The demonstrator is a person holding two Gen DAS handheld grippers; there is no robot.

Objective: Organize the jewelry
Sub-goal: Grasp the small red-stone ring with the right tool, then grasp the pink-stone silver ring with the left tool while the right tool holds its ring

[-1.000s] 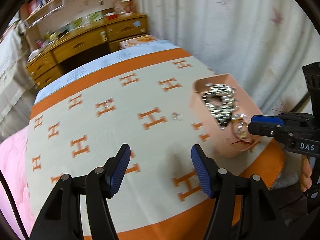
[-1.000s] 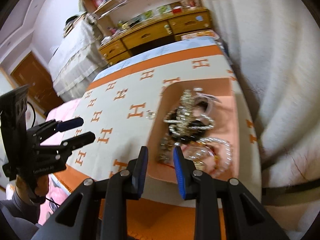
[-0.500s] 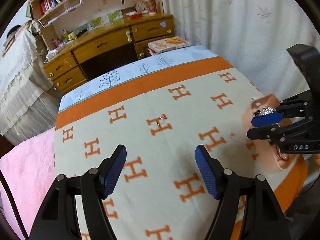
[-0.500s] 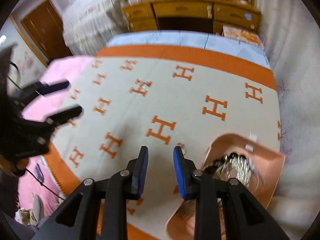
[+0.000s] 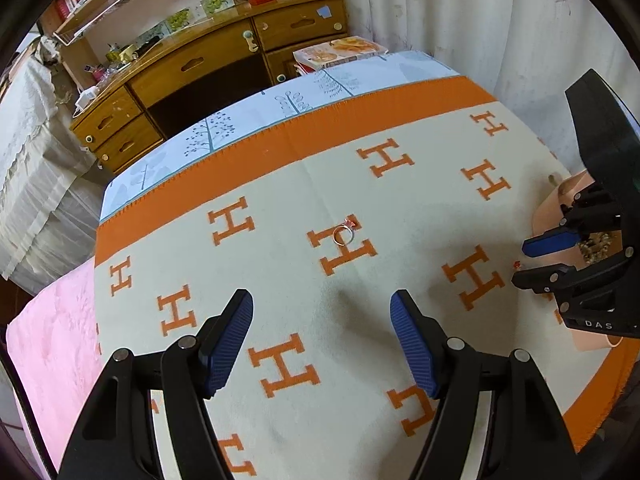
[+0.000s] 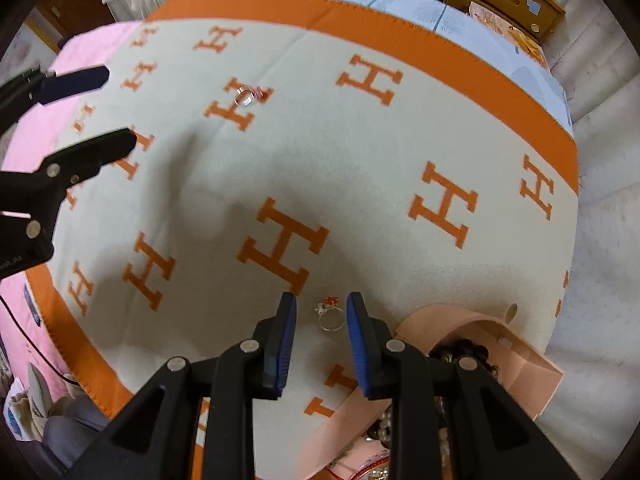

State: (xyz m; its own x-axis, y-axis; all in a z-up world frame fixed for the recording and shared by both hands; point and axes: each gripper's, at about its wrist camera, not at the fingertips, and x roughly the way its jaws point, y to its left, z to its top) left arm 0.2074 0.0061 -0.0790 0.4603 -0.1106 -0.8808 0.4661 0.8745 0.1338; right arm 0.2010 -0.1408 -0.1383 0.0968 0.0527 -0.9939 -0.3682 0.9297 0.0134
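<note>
A silver ring with a pink stone (image 5: 343, 235) (image 6: 245, 96) lies on an orange H in the middle of the cream blanket (image 5: 280, 272). A second ring with a red stone (image 6: 331, 316) (image 5: 518, 265) lies beside the pink jewelry tray (image 6: 532, 364) (image 5: 554, 204), which holds beads and chains. My right gripper (image 6: 322, 308) (image 5: 524, 260) points down over this ring. Its jaws stand narrowly apart with the ring between them, and the pads do not touch it. My left gripper (image 5: 322, 308) (image 6: 108, 108) is open and empty, short of the first ring.
The blanket has an orange border (image 5: 280, 140) and lies over a pink cover (image 5: 52, 340) at the left. A wooden desk with drawers (image 5: 208, 64) and a book (image 5: 340, 50) stand beyond the far edge. A white curtain (image 5: 480, 20) hangs at the right.
Both grippers swung away from the tray and out over the blanket. The left jaws widened a little. The right gripper tipped downward and now straddles the red-stone ring.
</note>
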